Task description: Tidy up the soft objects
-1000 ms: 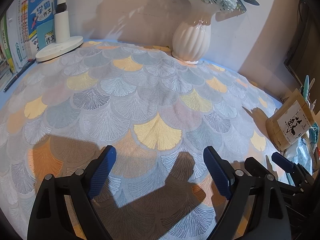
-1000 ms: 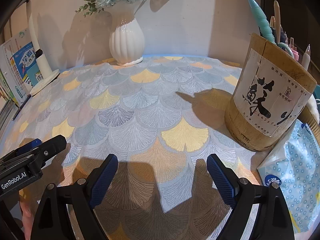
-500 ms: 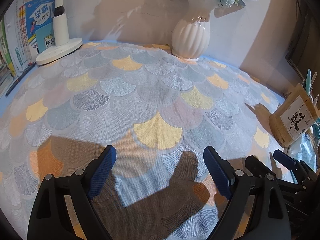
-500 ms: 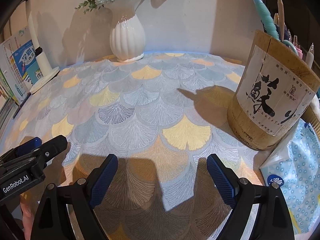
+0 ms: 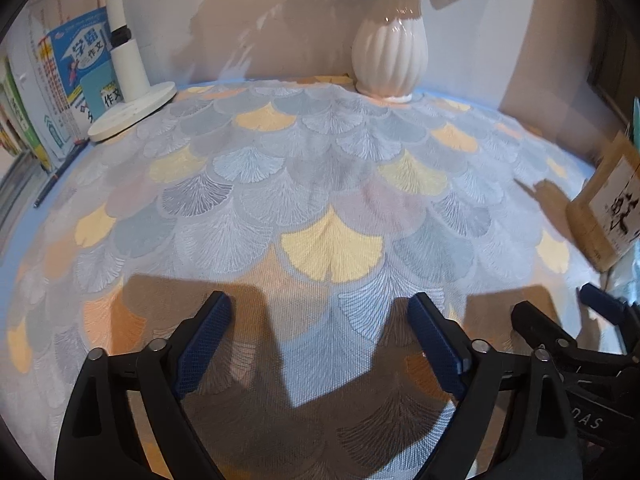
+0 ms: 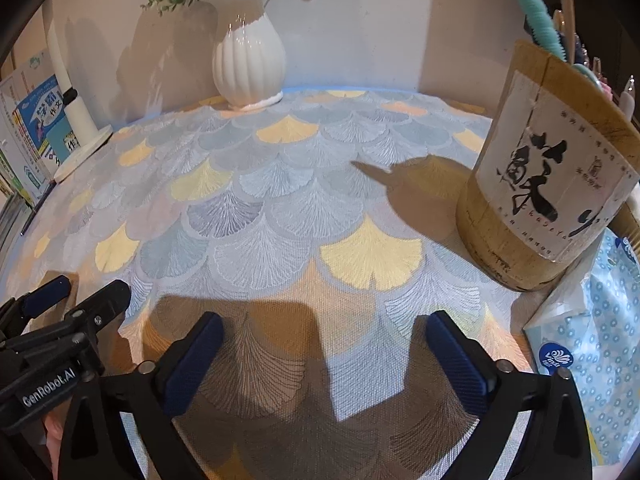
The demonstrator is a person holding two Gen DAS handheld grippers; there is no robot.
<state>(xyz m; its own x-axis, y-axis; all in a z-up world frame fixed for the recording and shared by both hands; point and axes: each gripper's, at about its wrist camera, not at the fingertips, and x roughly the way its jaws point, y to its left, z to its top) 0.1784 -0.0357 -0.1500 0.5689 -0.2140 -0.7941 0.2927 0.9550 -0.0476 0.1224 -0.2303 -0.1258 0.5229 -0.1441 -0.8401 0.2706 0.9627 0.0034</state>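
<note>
Nothing seems organized yet: left gripper (image 5: 320, 320) and right gripper (image 6: 322, 340) fingers are opening, empty, above the patterned cloth (image 5: 320, 184).

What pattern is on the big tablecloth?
Fan-shaped leaves in grey, blue and yellow on the tablecloth; right wrist view shows it best.

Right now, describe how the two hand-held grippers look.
The left hand-held gripper and the right hand-held gripper look alike: matte black plastic frames with angular arms, small silver pivot screws, and two fingers faced with dark blue textured pads. In the right view the left unit's black body carries white "GenRobot.AI" lettering. No cables or sleeves show.
</note>
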